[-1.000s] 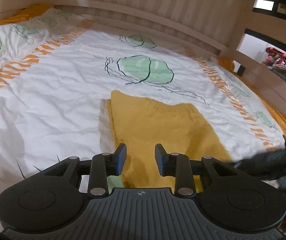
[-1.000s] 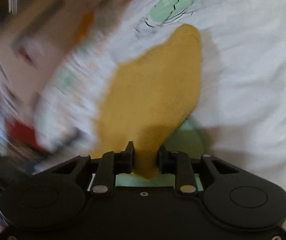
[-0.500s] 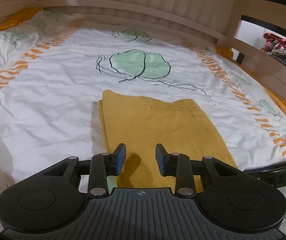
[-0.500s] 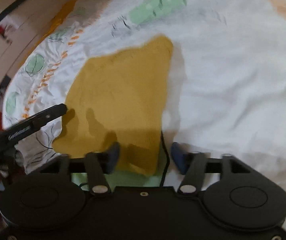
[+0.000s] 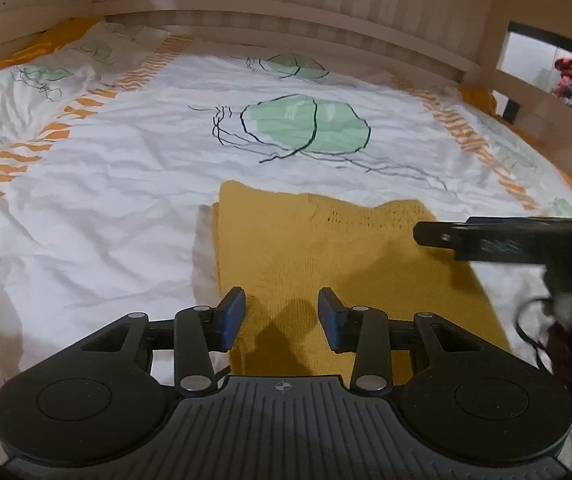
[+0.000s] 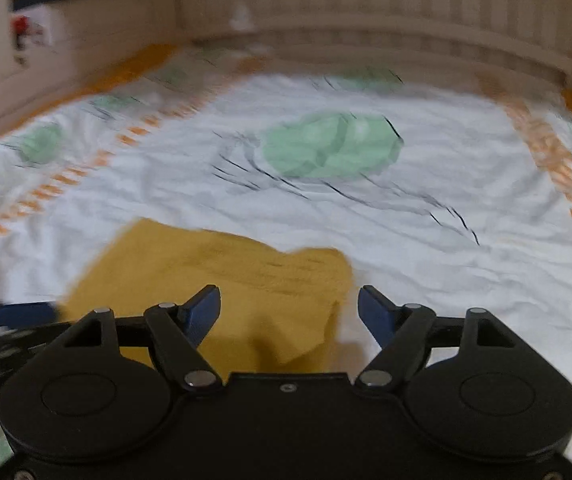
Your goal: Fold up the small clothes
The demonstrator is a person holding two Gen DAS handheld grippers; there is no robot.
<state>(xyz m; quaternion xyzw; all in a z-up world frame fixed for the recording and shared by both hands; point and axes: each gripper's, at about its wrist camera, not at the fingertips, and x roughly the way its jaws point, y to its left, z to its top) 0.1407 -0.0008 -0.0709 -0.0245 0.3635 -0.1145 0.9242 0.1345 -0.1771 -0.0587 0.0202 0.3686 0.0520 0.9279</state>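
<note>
A mustard-yellow knitted garment [image 5: 337, 256] lies folded flat on the bed, also in the right wrist view [image 6: 238, 280], which is blurred. My left gripper [image 5: 282, 312] is open and empty, just above the garment's near edge. My right gripper [image 6: 289, 308] is open wide and empty, over the garment's right near corner. One of its fingers [image 5: 485, 236] shows from the side in the left wrist view, hovering above the garment's right part.
The bed has a white sheet [image 5: 106, 184] with green leaf prints and orange striped borders. A wooden slatted bed frame [image 5: 325, 12] rings the far and right sides. A cable [image 5: 525, 328] hangs by the right gripper.
My right gripper let go of the yellow garment, opened wide and swung round to face the headboard. The garment now lies flat. My left gripper stayed open and shifted slightly.
</note>
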